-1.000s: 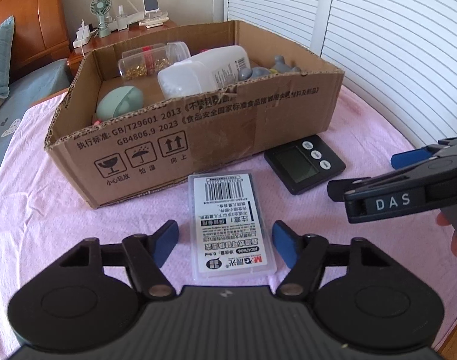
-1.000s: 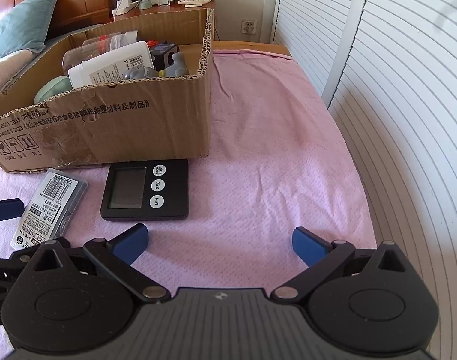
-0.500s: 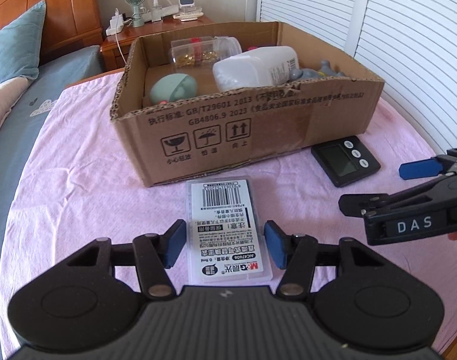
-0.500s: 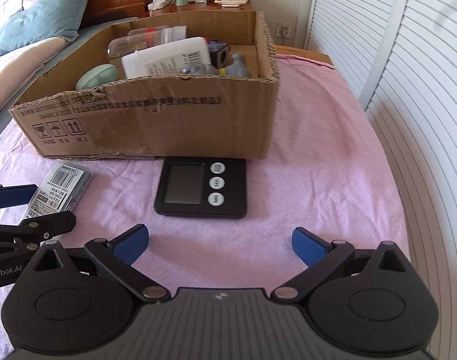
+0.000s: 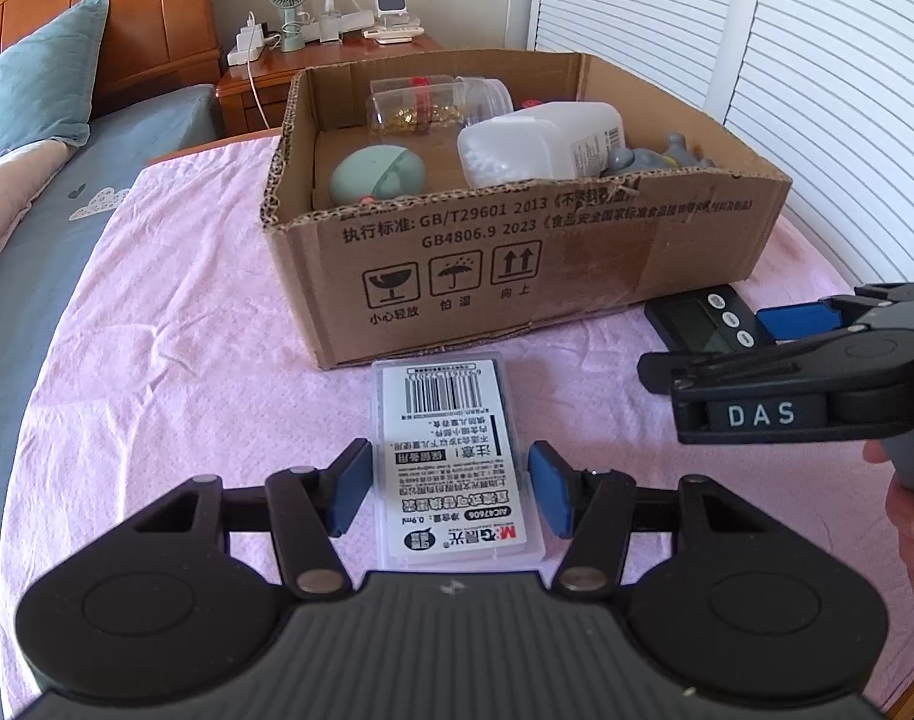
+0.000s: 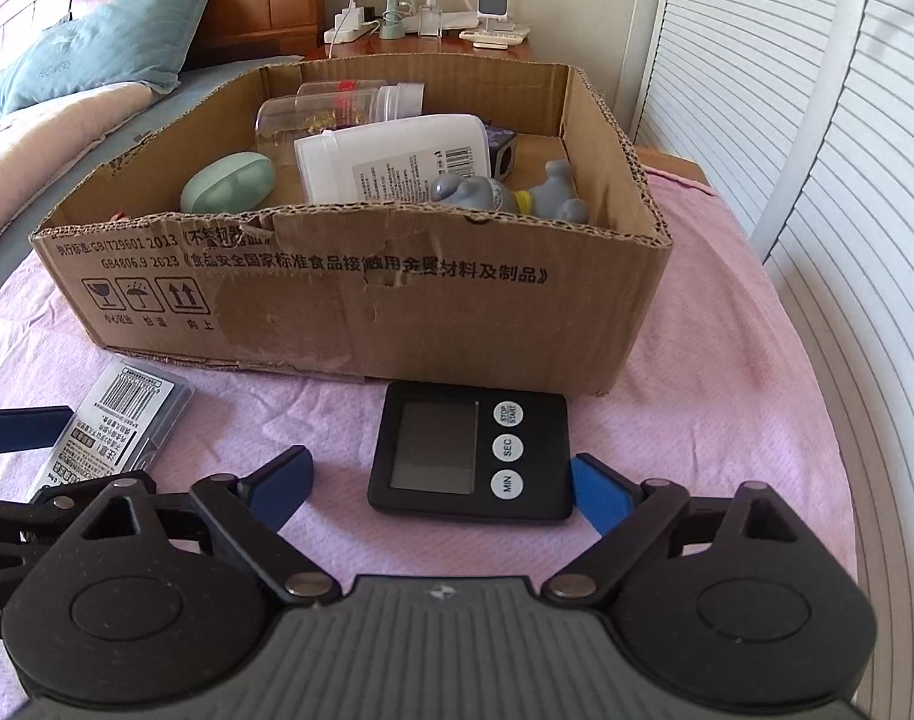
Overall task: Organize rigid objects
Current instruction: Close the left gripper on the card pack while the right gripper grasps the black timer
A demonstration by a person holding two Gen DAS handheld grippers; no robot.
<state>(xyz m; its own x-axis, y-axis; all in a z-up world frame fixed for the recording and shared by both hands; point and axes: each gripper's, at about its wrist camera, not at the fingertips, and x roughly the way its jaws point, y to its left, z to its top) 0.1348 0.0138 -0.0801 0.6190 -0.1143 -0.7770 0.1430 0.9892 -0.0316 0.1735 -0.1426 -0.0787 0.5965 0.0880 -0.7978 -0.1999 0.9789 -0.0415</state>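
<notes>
Left hand-held gripper (image 5: 451,489) clamps the plastic case (image 5: 454,450); right hand-held gripper (image 6: 439,486), jaws just closing, straddles the timer (image 6: 469,456) off-centre, so it may skid.

A surface covered by a pink cloth (image 6: 727,420) carries everything. A cardboard box (image 6: 349,294) is set on it. Just in front of the box, toward its right end, a black digital timer (image 6: 439,456) is laid flat. In front of the box's left part, a clear plastic case with a barcode label (image 5: 457,468) is laid flat, close to the box wall.
</notes>
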